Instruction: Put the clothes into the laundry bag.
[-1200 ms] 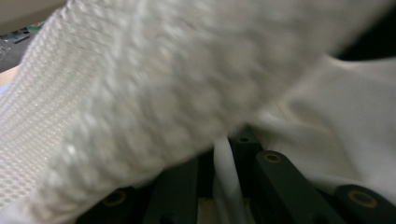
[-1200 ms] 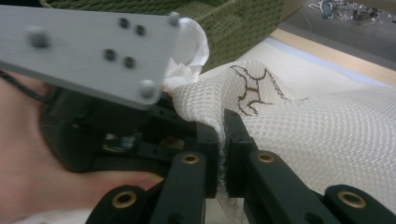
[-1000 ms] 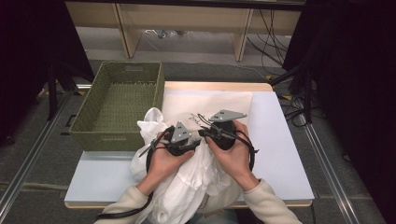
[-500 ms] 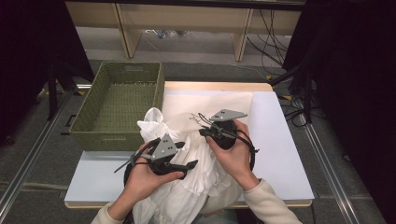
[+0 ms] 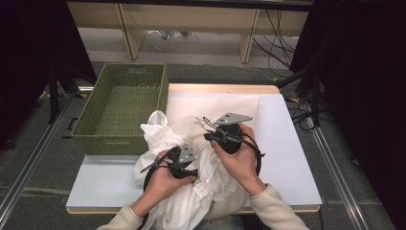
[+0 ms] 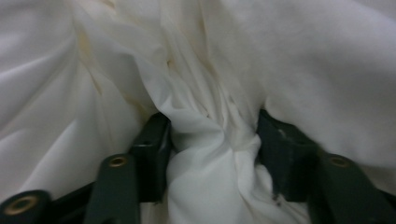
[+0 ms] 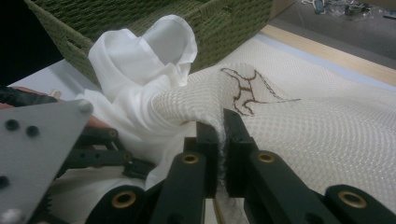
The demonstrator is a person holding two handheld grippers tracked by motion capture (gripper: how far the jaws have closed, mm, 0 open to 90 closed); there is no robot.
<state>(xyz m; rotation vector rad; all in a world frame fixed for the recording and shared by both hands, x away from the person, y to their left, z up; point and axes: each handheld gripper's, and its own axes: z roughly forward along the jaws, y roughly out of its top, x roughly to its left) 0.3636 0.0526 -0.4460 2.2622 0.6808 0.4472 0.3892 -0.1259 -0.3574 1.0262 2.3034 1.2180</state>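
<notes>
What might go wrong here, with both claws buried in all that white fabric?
The left claw, which has just been closing, has only a loose bunch of the white garment between its pads, so it may slip. The right claw pinches the waffle-knit cloth; pulling could drag it off the table.

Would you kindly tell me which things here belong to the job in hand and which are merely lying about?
In use:
crumpled white thin cloth, bunched between the left gripper jaws, which have just been closing
cream waffle-weave cloth, pinched by the right gripper

Lying about:
green woven basket
black cables on the floor
</notes>
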